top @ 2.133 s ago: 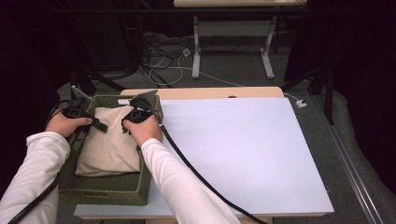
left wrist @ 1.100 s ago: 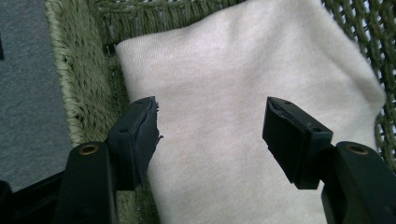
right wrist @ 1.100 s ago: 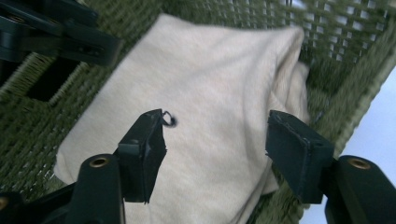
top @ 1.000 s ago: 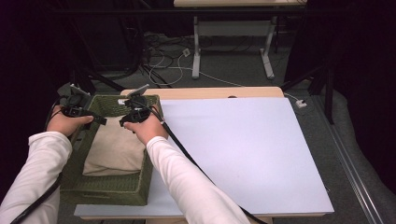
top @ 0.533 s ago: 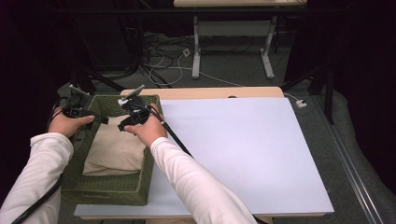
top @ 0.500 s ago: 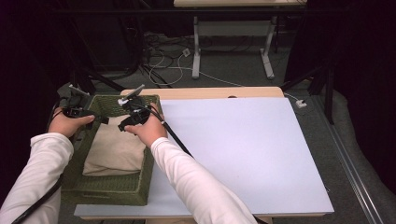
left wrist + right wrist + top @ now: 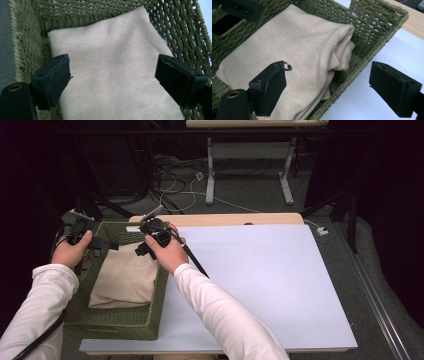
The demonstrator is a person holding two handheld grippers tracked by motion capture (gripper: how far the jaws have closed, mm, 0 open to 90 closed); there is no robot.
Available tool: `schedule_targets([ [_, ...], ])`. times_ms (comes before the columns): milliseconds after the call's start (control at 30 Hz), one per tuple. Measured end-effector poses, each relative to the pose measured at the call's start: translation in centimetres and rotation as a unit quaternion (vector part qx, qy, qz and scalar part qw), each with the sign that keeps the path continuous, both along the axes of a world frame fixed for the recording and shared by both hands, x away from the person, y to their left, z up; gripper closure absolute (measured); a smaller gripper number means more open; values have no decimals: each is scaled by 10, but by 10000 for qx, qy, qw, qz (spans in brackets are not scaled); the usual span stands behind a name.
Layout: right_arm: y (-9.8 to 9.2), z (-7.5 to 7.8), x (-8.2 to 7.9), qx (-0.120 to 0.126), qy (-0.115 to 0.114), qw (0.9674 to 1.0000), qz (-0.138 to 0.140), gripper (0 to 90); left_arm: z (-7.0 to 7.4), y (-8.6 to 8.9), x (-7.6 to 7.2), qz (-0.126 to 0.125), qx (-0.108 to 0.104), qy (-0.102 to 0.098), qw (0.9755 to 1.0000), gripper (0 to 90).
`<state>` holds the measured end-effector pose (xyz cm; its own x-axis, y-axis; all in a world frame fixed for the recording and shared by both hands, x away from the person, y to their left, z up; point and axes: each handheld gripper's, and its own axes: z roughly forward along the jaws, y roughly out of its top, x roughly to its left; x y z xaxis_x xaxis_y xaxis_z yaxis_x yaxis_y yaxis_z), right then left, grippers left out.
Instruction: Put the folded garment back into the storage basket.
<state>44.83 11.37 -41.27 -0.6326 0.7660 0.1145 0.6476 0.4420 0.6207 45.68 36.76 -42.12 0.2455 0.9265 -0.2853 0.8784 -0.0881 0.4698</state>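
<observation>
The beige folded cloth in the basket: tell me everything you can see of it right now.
The beige cloth is a soft fine-knit garment, folded into a thick pad with a ribbed edge showing at one fold. It lies flat inside the green woven basket, filling most of its floor. Both grippers, left and right, hover open above it, not gripping.

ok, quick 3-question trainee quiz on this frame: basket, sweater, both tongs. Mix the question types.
1. True or false: the folded beige sweater lies inside the green woven basket.
2. Multiple choice: the left tongs are A) shut on the sweater, B) open above the sweater, C) clamped on the basket rim.
3. Fill in: the basket sits at the ___ edge of the white tabletop, seen from the person's side.

Key: 1 true. 2 B. 3 left. Bonus: the right tongs are open too.
</observation>
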Motion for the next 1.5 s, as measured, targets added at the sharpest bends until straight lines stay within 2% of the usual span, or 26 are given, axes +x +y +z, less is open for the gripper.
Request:
schedule_targets([
  [67, -2, 2, 1, 10, -14, 10000, 6, 104, 1, -2, -1, 128, -51, -49, 9999, 117],
  [200, -7, 4, 1, -29, 20, 9997, 257, 3, 4, -6, -4, 151, -31, -94, 9998, 82],
  [333, -12, 8, 0, -24, -19, 9992, 402, 0, 6, -10, -7, 147, -43, -211, 9997, 5],
  [500, -21, 11, 0, -69, -120, 9987, 484, 0, 10, -18, -11, 42, 34, -344, 9994, 4],
  [767, -35, 7, -4, -53, -151, 9985, 530, 0, 13, -31, -17, -122, 209, -408, 9989, 4],
  [900, -48, 7, -8, -3, -213, 9984, 520, 0, 15, -40, -18, -159, 164, -453, 9987, 4],
  [967, -55, 9, -10, -79, -238, 9983, 526, 0, 17, -46, -19, -231, 156, -449, 9986, 4],
  [1067, -68, 12, -13, -37, -276, 9984, 500, 0, 19, -54, -21, -325, 183, -485, 9981, 4],
  [1200, -87, 18, -17, -69, -341, 9985, 412, 0, 21, -68, -24, -492, 218, -519, 9972, 4],
  [1500, -133, 31, -26, -77, -457, 9978, 470, 0, 21, -98, -35, -770, 152, -626, 9949, 4],
])
